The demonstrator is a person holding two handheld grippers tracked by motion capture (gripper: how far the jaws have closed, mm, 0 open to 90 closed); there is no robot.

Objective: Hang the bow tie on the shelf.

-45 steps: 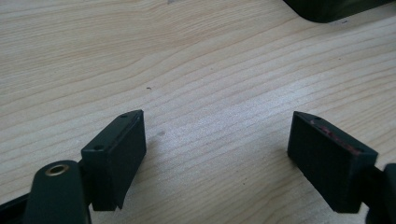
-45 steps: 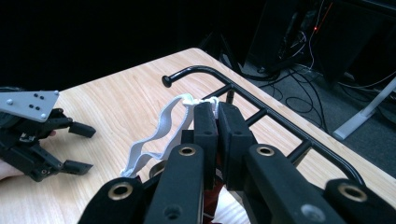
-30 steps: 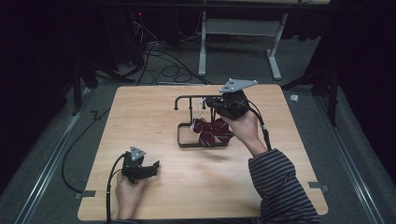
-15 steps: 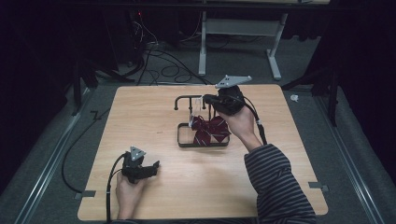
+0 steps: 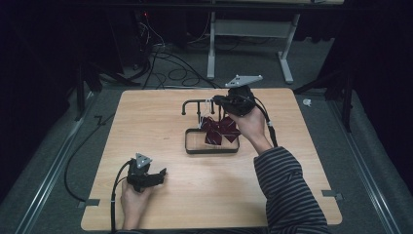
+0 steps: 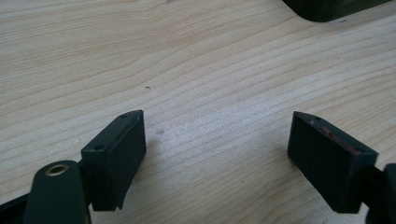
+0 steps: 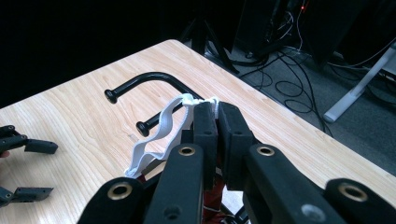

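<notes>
Right gripper (image 7: 212, 114): jaws pressed together on the white strap (image 7: 159, 128) of a dark red bow (image 5: 220, 130), held up beside the black rack (image 5: 199, 105).
Bow: hung from the strap over the rack's base tray (image 5: 212, 150), at the far middle of the table (image 5: 146, 117); whether it touched the tray could not be told.
Left gripper (image 6: 217, 149): jaws wide apart, nothing between them, low over bare wood near the front left.
Handling: probably light, soft and floppy; the strap likely stretches and could slip from a weak pinch.
Best hold: the strap loop near its top, leaving slack to hook over a rack arm.
</notes>
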